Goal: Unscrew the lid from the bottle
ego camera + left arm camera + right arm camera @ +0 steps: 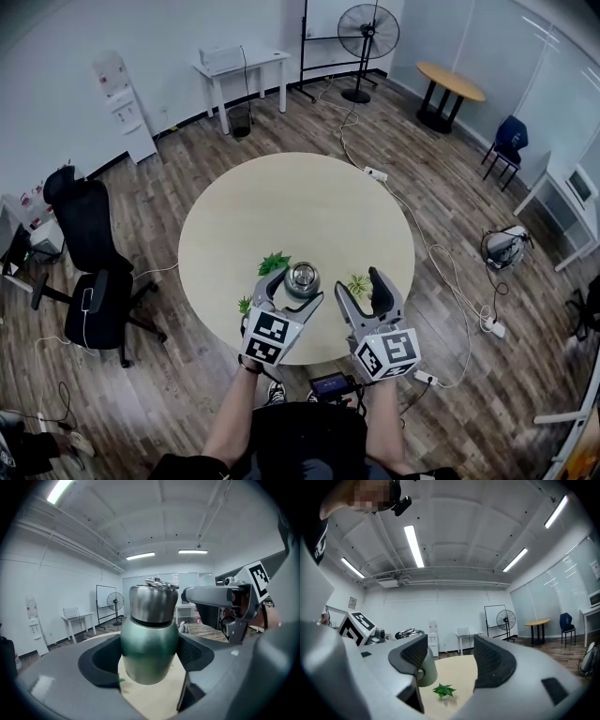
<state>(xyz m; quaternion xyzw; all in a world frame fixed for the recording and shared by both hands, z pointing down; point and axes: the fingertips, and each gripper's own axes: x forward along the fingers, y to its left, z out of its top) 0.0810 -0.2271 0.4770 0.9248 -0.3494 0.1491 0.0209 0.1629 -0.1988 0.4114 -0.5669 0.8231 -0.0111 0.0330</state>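
Note:
A green bottle (302, 278) with a steel lid (152, 603) is held near the front of the round table (281, 206). My left gripper (300, 285) is shut on the bottle's green body (149, 651), one pad on each side, and the lid stands clear above the fingers. My right gripper (359, 284) is just right of the bottle, open, with nothing between its fingers. In the right gripper view, that gripper (447, 656) looks past the bottle (425, 673), which shows partly behind its left finger (410, 656).
Small green plants (274, 262) (358, 283) (244, 305) sit on the table around the grippers; one plant (443, 690) shows below the right jaws. A black office chair (89, 244) stands left of the table. A fan (368, 33) and cables lie beyond.

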